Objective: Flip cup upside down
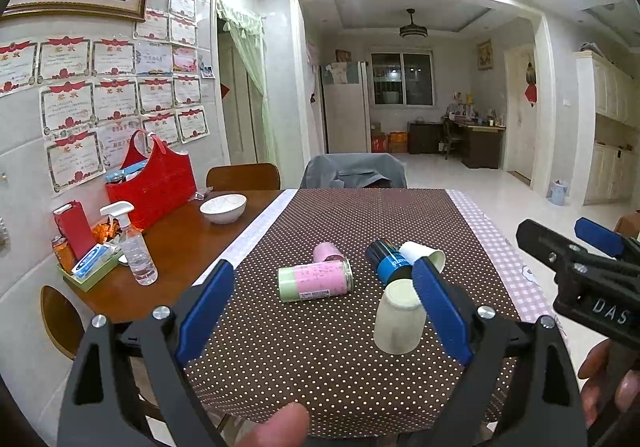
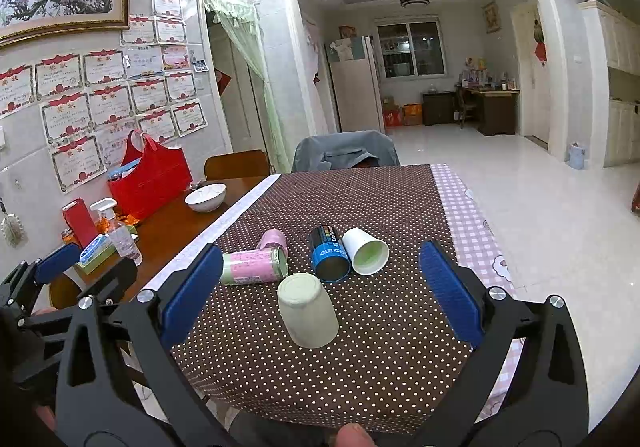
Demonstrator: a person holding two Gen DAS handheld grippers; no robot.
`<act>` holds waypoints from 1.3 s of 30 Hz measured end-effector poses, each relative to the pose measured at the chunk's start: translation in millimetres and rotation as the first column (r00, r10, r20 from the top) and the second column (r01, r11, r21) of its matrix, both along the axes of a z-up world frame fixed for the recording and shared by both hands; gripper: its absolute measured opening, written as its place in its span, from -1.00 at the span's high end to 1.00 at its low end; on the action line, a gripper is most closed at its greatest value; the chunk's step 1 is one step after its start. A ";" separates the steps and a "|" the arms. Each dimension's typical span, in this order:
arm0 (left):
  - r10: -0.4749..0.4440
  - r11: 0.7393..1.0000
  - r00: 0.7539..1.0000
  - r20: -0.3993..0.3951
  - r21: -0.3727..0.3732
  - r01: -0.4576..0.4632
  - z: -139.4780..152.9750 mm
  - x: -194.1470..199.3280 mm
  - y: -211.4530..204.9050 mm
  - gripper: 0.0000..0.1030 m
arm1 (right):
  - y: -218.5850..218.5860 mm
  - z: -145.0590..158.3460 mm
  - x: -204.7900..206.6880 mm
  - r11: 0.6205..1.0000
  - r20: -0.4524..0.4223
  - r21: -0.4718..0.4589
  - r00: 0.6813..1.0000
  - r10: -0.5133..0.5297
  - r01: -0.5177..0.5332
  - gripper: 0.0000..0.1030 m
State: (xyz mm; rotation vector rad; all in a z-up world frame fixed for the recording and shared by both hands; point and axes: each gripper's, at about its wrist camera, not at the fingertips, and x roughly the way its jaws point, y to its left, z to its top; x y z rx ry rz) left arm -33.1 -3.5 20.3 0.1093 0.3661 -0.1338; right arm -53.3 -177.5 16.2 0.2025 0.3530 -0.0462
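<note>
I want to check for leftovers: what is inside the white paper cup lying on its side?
The white paper cup shows a pale greenish inner wall and bottom, with nothing visibly in it. The near lower wall behind the rim is hidden.

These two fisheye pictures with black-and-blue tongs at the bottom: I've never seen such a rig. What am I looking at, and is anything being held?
No robot here: a person holds a two-finger gripper in each hand, each with a camera looking along its fingers. One picture comes from the left gripper, the other from the right gripper. Both are open and hold nothing.

On the dotted tablecloth a cream cup stands upside down. Behind it lie a pink-and-green can, a small pink cup, a blue can and a white paper cup, all on their sides.
</note>
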 end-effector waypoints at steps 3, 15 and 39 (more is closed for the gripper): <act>0.004 1.000 1.000 0.003 -0.004 -0.004 0.2 -0.1 2.3 -0.73 | -0.2 0.3 -1.6 1.000 0.004 -0.007 1.000 -0.010 0.010 -0.88; 0.006 1.000 1.000 0.008 -0.006 -0.006 0.2 -1.3 2.6 -0.73 | -0.1 0.4 -3.7 1.000 0.005 -0.013 1.000 -0.017 0.017 -0.88; -0.015 1.000 1.000 0.021 -0.014 0.016 0.1 -6.9 2.3 -0.73 | -1.2 -2.4 -0.6 1.000 -0.012 -0.006 1.000 -0.009 0.008 -0.88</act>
